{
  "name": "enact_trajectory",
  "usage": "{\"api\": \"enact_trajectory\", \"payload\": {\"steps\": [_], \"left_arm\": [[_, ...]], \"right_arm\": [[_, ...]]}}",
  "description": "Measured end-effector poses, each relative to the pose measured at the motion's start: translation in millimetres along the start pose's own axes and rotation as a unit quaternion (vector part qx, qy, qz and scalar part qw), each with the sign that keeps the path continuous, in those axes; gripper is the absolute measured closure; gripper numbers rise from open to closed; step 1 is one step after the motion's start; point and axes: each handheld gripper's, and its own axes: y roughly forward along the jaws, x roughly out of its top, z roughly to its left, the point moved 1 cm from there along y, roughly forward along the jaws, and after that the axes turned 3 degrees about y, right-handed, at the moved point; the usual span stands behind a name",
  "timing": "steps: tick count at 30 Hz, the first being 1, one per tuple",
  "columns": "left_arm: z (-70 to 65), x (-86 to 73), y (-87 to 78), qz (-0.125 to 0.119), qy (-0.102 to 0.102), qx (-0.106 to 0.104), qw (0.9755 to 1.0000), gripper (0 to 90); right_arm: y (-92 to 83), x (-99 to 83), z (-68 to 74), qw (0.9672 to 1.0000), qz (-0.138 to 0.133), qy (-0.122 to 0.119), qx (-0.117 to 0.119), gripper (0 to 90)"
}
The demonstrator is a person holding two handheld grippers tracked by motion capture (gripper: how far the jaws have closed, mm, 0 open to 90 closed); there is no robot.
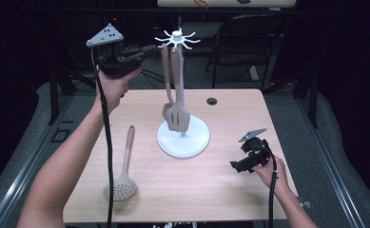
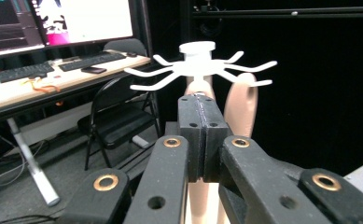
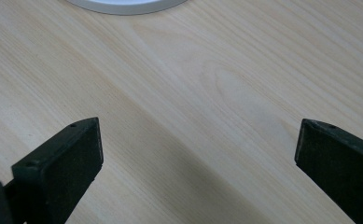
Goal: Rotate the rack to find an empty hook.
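A white utensil rack stands mid-table, with a round base (image 1: 183, 137) and a ring of hooks (image 1: 177, 38) at its top. Two tan utensils hang from the hooks: a slotted spatula (image 1: 178, 114) and a second one (image 1: 166, 76) just behind it. A tan skimmer (image 1: 123, 175) lies flat at the table's front left. My left gripper (image 1: 149, 47) is held high, left of the hooks, shut with nothing between its jaws. In the left gripper view it (image 2: 202, 100) points at the hooks (image 2: 198, 65) and a tan handle (image 2: 240, 105). My right gripper (image 1: 235, 166) rests low at the table's right, open (image 3: 198, 149) and empty.
A cable hole (image 1: 212, 101) sits in the wooden table (image 1: 230, 199) near its far edge. A black folding chair (image 1: 247, 42) stands behind the table. The left gripper view shows a desk with a monitor (image 2: 53, 23) and keyboard beyond the chair (image 2: 118, 121).
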Motion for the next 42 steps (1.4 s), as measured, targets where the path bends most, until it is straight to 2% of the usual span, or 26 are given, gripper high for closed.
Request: {"api": "enact_trajectory", "payload": {"steps": [11,16,21,28,38,42], "left_arm": [[-6.1,5.1,8.6,0.001,0.009,-0.015,0.9998,90.0],[-5.6,6.9,11.8,0.004,0.01,-0.01,0.9999,90.0],[-2.8,7.3,13.0,0.006,0.01,0.0,0.9999,90.0],[4.1,6.9,14.8,0.012,0.007,0.012,0.9998,90.0],[12.9,7.5,19.8,0.015,-0.001,0.021,0.9997,90.0],[12.2,6.9,17.5,0.012,-0.002,0.021,0.9997,90.0]], "right_arm": [[-0.4,-0.7,-0.8,1.0,0.006,0.002,-0.003,0.5],[0.0,-1.9,-1.3,1.0,-0.001,0.005,0.002,0.5],[-0.2,-1.3,-1.5,1.0,0.003,0.0,-0.004,0.5],[0.3,-1.0,-1.4,1.0,0.007,0.002,-0.001,0.5],[0.0,-1.2,-1.3,0.9999,0.011,0.002,-0.001,0.5],[-0.3,-1.5,-1.3,0.9999,0.01,0.003,-0.002,0.5]]}}
